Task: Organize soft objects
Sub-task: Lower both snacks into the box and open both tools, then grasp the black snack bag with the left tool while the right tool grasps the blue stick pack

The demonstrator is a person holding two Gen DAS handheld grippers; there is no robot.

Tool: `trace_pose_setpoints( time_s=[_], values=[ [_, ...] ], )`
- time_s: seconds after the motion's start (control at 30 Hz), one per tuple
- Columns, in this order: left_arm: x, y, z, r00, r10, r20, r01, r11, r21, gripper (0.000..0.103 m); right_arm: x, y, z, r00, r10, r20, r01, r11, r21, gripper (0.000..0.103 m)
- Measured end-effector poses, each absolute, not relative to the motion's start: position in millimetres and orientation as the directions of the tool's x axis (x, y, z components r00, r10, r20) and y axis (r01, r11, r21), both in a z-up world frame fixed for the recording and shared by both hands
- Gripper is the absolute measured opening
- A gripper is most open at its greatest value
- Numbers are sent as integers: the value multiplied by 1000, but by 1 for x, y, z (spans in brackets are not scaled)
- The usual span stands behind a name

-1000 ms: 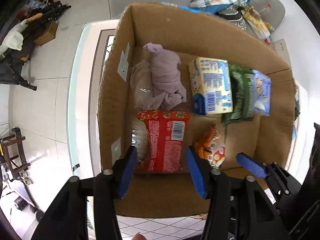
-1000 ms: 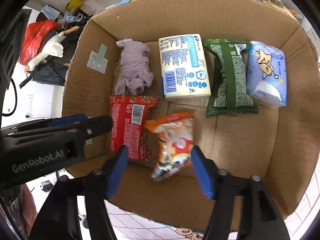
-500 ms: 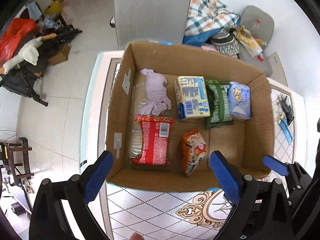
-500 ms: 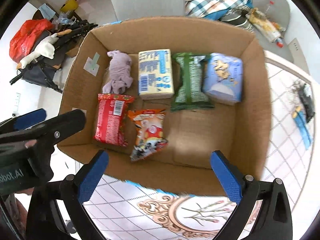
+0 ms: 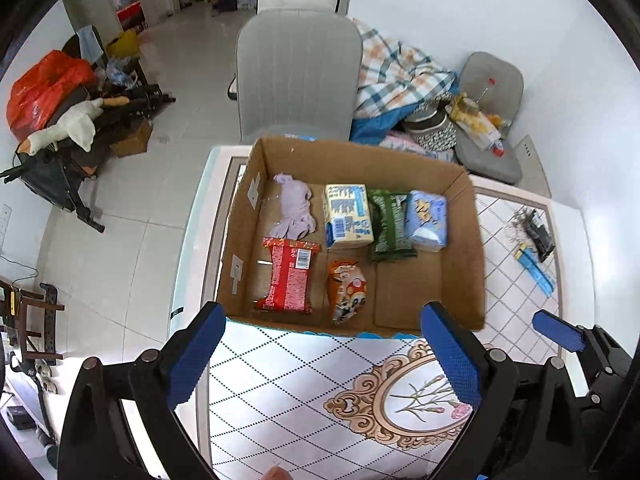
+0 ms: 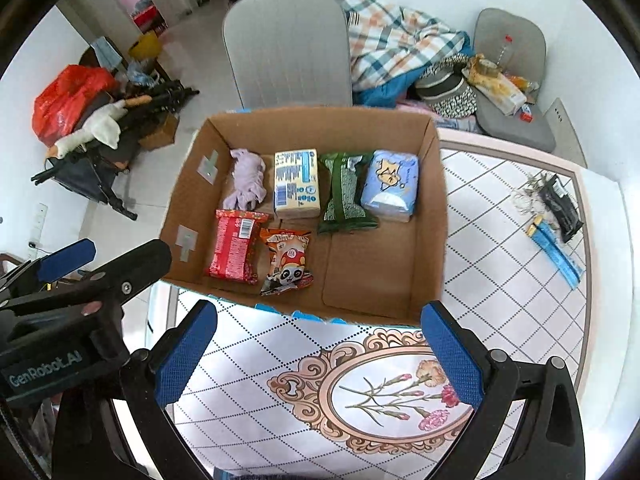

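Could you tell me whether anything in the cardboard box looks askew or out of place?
Mostly tidy. The orange snack packet lies slightly tilted beside the red packet, out of line with its neighbours. The lilac cloth is crumpled rather than folded. Nothing looks spilled or damaged in the cardboard box.

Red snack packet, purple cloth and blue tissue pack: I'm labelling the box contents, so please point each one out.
red snack packet [image 6: 234, 246], right wrist view, middle of its printed face.
purple cloth [image 6: 247, 180], right wrist view, centre of the bundle.
blue tissue pack [image 5: 427, 216], left wrist view, middle of its top face.
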State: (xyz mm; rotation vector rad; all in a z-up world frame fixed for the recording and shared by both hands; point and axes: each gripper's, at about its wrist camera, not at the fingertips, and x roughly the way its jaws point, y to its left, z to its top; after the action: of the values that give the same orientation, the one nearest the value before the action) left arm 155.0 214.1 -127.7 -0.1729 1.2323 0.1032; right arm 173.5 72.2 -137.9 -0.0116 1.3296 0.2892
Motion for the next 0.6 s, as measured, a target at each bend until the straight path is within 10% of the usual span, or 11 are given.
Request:
trace_pose_setpoints(
  time_s=[0.6],
  values=[
    [205,5,-148,264,-107,-958,42,994,-100,100,175,-183,-159,205,156,-966,101,979,179,103]
  ],
)
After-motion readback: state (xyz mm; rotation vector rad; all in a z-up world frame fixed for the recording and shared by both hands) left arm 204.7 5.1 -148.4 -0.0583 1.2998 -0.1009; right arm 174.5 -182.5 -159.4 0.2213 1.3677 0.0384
